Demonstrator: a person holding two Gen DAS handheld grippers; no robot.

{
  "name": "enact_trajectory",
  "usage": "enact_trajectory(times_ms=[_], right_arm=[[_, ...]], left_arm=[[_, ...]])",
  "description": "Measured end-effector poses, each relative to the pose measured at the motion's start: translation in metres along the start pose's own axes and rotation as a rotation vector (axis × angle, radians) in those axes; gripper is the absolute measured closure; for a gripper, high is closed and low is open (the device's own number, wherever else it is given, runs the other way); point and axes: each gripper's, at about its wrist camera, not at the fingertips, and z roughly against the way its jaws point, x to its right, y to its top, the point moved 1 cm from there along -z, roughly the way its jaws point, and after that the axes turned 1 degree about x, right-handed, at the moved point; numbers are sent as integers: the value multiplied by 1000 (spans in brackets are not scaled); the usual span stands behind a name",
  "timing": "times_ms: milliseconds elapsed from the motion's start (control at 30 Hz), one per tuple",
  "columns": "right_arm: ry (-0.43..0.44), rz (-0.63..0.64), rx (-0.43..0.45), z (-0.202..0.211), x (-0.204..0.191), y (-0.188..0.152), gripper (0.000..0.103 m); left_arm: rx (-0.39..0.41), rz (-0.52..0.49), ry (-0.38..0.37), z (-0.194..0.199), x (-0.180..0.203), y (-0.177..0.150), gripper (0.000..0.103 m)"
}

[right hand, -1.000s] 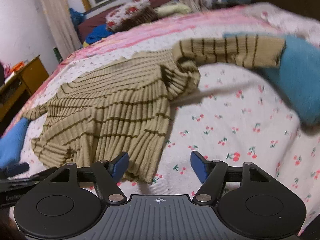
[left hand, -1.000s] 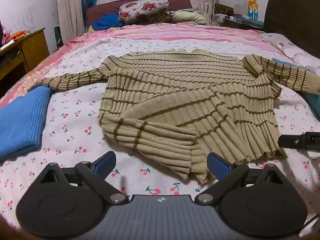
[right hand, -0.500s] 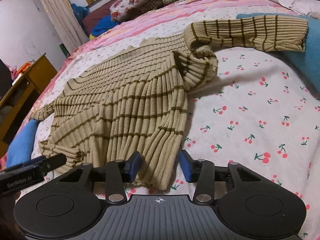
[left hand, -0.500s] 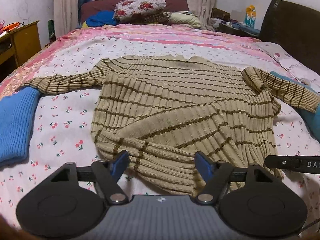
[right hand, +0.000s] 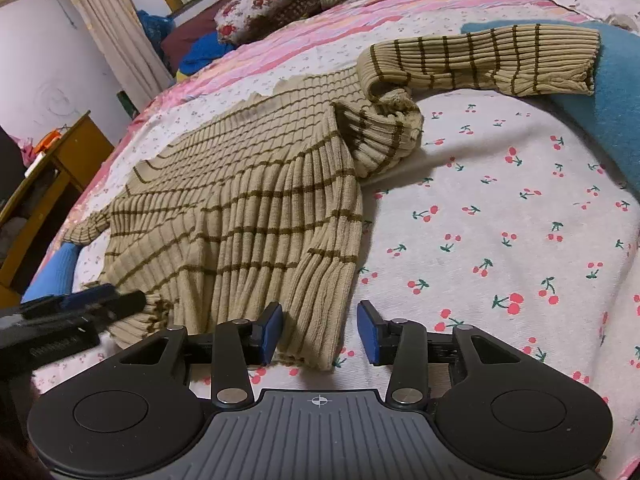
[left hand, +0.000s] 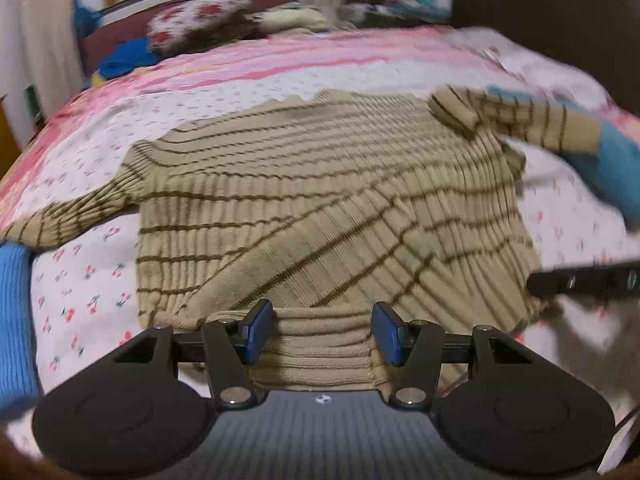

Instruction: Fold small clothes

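Note:
A tan ribbed sweater with brown stripes (left hand: 320,200) (right hand: 240,200) lies spread on the cherry-print bed sheet (right hand: 500,240). My left gripper (left hand: 323,332) is at its near hem, jaws closing, with a folded band of the knit between the blue pads; no firm pinch shows. My right gripper (right hand: 319,332) straddles the hem's right corner, jaws opening slightly, with a gap at the right pad. One sleeve (right hand: 480,60) rests on a teal cloth (right hand: 608,92); the other sleeve (left hand: 80,212) stretches left. Each gripper shows in the other's view: the left gripper (right hand: 80,308), the right gripper (left hand: 584,280).
A folded blue knit item (left hand: 16,300) lies left of the sweater. Pillows (right hand: 264,0) are piled at the bed's far end. A wooden desk (right hand: 48,184) stands beside the bed on the left. A dark headboard (left hand: 540,20) rises at the right.
Both grippers moved in over the sweater's near hem and their jaws narrowed around it. The left gripper's view has rolled and is now blurred.

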Motion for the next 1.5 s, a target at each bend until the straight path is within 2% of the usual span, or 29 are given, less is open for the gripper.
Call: enact_trajectory(times_ms=[200,333,367,433,467,533,633,700,967,1267,1500], right_arm=[[-9,13,-15,-5,-1,1,60],[-19,27,-26,-9,-5,2,58],[-22,32,-28,-9,-7,3,58],[-16,33,-39,-9,-9,3,60],[-11,31,-42,-9,-8,3,62],[-3,32,-54,-9,-9,2,78],[29,16,-72,-10,-8,3,93],[39,11,-70,-5,-8,4,96],[10,-48,-32,39,20,6,98],[-32,-79,-53,91,40,-8,98],[-52,-21,-108,117,33,-23,99]], left_arm=[[-42,-128,-43,-10,2,3,40],[-86,-133,-59,-20,-2,1,41],[-83,-126,-61,-19,-3,1,42],[-80,-107,-64,-15,-5,1,59],[-79,-97,-74,-13,-8,1,62],[-81,-65,-90,-11,-15,-1,75],[-80,10,-118,-7,-28,-3,84],[-74,53,-138,-1,-36,-5,86],[-20,222,-187,45,-62,-31,87],[-3,421,-139,91,-93,-80,89],[-2,470,-141,101,-100,-100,91]])
